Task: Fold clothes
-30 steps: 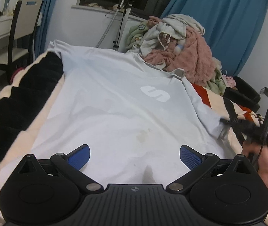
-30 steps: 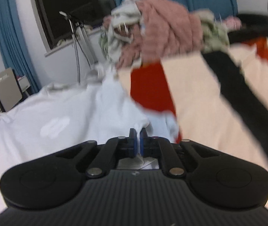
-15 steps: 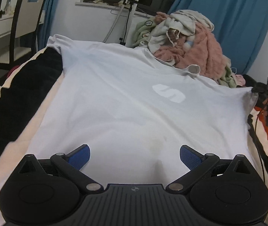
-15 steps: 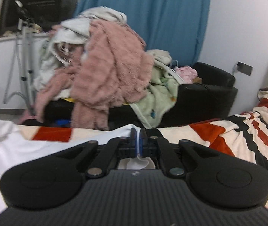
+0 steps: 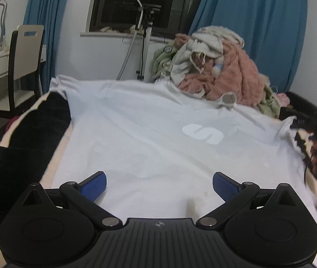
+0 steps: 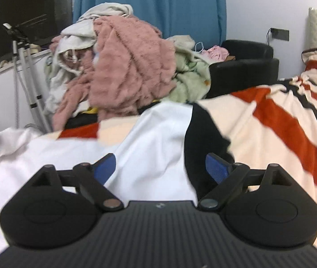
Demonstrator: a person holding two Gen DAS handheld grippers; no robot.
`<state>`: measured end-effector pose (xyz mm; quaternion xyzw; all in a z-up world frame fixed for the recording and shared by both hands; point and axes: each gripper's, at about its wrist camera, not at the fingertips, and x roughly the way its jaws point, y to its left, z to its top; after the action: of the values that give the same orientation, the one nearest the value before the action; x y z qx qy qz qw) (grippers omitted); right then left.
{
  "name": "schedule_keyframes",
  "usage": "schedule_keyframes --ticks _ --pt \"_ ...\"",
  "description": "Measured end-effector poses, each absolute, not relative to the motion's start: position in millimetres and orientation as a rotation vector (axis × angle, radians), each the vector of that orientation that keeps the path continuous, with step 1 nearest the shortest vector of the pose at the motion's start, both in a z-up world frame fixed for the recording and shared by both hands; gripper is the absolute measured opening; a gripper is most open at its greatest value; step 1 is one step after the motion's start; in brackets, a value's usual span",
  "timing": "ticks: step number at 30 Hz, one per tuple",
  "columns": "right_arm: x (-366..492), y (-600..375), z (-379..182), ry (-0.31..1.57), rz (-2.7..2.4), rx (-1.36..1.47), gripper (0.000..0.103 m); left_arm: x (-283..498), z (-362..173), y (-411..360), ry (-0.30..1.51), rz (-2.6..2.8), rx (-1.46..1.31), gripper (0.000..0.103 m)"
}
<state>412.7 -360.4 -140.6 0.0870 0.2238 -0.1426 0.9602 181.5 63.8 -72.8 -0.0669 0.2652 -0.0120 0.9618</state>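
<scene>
Covering the striped blanket (image 6: pixel 270 120) on the bed, the white T-shirt (image 5: pixel 158 138) lies spread flat, its sleeve (image 6: pixel 158 138) at the blanket's right side between the opening, empty right gripper (image 6: pixel 160 165), while the left gripper (image 5: pixel 159 183) hangs wide open over the hem, gripping nothing.

The spread shirt (image 5: pixel 149 143) lies open to reach, while a clothes heap (image 5: pixel 216 67) seemingly blocks its far edge.
</scene>
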Motion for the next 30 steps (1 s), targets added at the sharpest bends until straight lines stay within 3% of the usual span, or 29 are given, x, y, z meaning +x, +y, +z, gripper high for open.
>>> schedule_keyframes --ticks 16,30 --pt "238.1 -301.2 -111.2 0.407 -0.067 0.264 0.089 125.2 -37.0 78.5 0.449 -0.001 -0.141 0.102" --pt "201.8 -269.2 -113.8 0.369 0.022 0.198 0.089 86.6 -27.6 82.1 0.432 0.082 -0.123 0.103"
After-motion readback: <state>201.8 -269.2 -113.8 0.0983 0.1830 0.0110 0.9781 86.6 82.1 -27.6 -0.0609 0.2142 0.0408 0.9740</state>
